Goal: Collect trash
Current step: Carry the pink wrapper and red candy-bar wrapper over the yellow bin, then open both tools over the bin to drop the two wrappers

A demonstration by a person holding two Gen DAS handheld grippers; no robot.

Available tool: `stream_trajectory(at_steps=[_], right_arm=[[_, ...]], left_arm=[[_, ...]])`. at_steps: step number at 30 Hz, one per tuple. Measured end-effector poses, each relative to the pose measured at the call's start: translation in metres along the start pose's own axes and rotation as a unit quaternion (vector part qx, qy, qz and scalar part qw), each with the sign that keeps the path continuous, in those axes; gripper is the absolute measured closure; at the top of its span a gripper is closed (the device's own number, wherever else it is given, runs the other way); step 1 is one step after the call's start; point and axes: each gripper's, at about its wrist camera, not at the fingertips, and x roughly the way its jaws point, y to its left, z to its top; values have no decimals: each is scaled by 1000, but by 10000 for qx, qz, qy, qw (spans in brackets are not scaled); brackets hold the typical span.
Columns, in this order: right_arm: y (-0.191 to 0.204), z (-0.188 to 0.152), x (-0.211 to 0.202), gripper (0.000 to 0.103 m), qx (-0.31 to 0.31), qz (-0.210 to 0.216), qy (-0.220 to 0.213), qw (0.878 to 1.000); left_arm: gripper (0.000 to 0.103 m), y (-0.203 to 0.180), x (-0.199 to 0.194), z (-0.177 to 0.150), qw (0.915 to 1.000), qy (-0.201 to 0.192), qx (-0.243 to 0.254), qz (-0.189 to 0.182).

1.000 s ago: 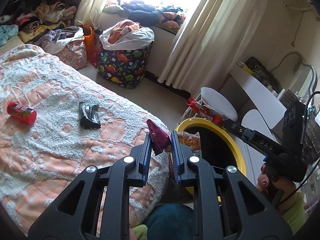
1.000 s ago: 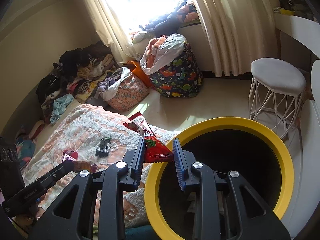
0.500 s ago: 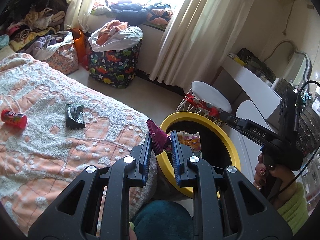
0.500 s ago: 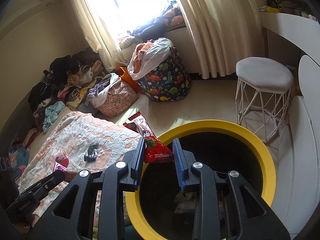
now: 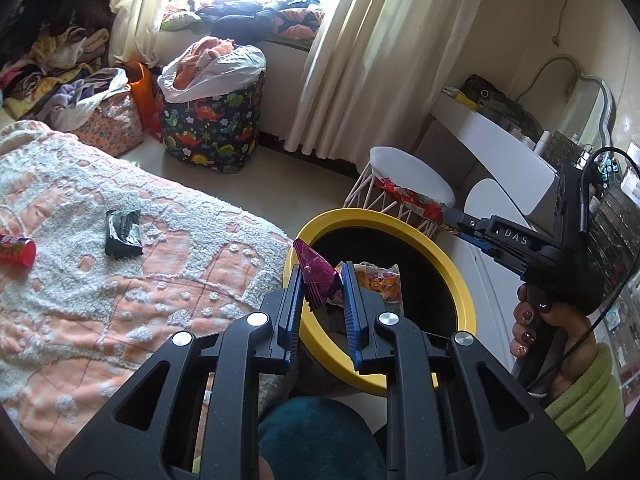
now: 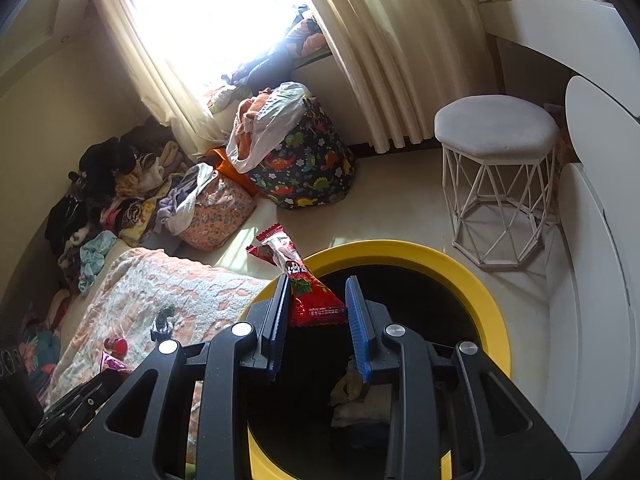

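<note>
Over the yellow-rimmed bin [image 6: 480,280], the right gripper [image 6: 318,312] pinches a red wrapper [image 6: 304,288] and the left gripper [image 5: 320,292] a magenta wrapper [image 5: 314,270]; both look light, crinkly and slippery, best gripped mid-fold.

Glossy foil wrapper [image 6: 310,300]; nubby cloth bedspread [image 5: 120,280].

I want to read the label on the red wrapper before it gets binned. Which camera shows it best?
The right wrist view: the red wrapper sits close up between that gripper's pads, over the yellow bin, print facing the lens. The left wrist view shows the same wrapper only small and side-on, at the far gripper's tip.
</note>
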Motion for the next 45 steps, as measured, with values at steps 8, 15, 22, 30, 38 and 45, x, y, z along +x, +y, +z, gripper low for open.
stream_trajectory(at_steps=[8, 15, 22, 30, 38, 45], right_arm=[[-17, 0, 4, 76, 245, -99, 140, 9996], [-29, -3, 8, 76, 434, -232, 230, 9985], [-41, -5, 12, 76, 562, -324, 344, 9973], [-45, -7, 17, 76, 505, -415, 516, 9965], [-44, -7, 20, 75, 447, -434, 629, 9961], [-44, -8, 22, 48, 528, -406, 687, 9954]], left_arm=[[89, -14, 15, -3, 9997, 152, 210, -47], [89, -28, 34, -13, 9986, 339, 402, -107], [89, -38, 52, -20, 9971, 537, 531, -132], [89, -46, 74, -24, 9951, 753, 630, -120], [89, -53, 93, -27, 9926, 953, 742, -117], [70, -53, 99, -26, 9921, 1016, 696, -246]])
